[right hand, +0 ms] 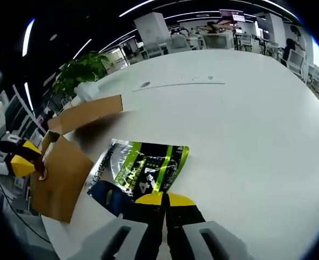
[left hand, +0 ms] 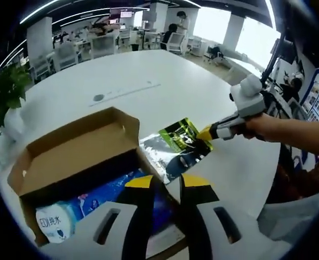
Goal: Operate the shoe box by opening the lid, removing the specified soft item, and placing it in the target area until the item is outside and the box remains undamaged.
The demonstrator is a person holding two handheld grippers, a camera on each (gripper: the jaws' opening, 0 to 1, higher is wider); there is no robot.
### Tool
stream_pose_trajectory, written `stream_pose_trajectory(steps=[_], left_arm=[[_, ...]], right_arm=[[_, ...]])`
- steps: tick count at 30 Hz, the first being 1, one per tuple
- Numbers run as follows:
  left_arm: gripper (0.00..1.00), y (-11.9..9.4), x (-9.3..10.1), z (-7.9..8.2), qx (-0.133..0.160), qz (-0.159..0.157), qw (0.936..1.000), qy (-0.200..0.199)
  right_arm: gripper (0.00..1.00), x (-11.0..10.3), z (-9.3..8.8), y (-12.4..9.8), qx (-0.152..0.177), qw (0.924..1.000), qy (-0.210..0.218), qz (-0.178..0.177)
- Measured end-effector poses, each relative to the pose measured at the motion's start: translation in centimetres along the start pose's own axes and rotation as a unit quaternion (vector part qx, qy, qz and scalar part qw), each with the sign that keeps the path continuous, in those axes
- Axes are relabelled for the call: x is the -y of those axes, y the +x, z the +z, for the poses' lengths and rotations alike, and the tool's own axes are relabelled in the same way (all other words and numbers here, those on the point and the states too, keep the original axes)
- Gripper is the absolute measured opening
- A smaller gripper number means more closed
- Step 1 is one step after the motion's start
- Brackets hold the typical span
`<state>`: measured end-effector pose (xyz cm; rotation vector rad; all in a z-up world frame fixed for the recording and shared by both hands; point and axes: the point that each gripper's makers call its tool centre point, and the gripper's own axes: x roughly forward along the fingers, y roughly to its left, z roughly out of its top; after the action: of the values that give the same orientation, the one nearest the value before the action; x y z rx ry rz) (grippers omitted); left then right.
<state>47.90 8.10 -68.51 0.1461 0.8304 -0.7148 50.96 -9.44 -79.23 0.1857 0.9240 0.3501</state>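
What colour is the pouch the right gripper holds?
The pouch is silver with lime-green and black print; clearest in the right gripper view.

Pouch (right hand: 143,170) on table (right hand: 246,119), beside open box (left hand: 78,162); packs (left hand: 94,203) inside.

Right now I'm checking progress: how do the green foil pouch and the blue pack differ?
The foil pouch is outside the box, pinched by the right gripper over the table; the blue pack lies inside. The pouch is silver, green and black; the pack blue and white. Both look like soft packaging.
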Motion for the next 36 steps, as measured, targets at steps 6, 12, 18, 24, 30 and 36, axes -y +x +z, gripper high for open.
stream_pose_trajectory(steps=[6, 12, 18, 24, 30, 36], left_arm=[[0.20, -1.7, -2.1, -1.0, 0.008, 0.015, 0.9998, -0.014], [0.23, -3.9, -4.7, -1.7, 0.023, 0.034, 0.9989, -0.025], [0.33, -6.7, -7.3, -2.5, 0.036, 0.045, 0.9981, -0.020], [0.44, -8.8, -9.6, -4.4, 0.032, 0.049, 0.9983, -0.003], [0.61, -10.6, -11.1, -6.5, 0.022, 0.046, 0.9982, 0.031], [0.72, -12.2, -11.9, -6.7, 0.043, 0.029, 0.9984, 0.023]], right_arm=[[0.00, 0.1, -0.2, -0.1, -0.001, 0.9996, -0.028, 0.000], [0.09, 0.3, 0.1, -1.0, 0.005, 0.9994, -0.032, -0.009], [0.20, -1.0, 1.1, -2.4, 0.029, 0.9979, -0.058, 0.003], [0.38, -3.7, 2.2, -4.3, 0.056, 0.9943, -0.087, 0.028], [0.59, -6.4, 2.3, -6.0, 0.070, 0.9890, -0.117, 0.057], [0.80, -8.6, 2.2, -7.3, 0.082, 0.9832, -0.146, 0.072]])
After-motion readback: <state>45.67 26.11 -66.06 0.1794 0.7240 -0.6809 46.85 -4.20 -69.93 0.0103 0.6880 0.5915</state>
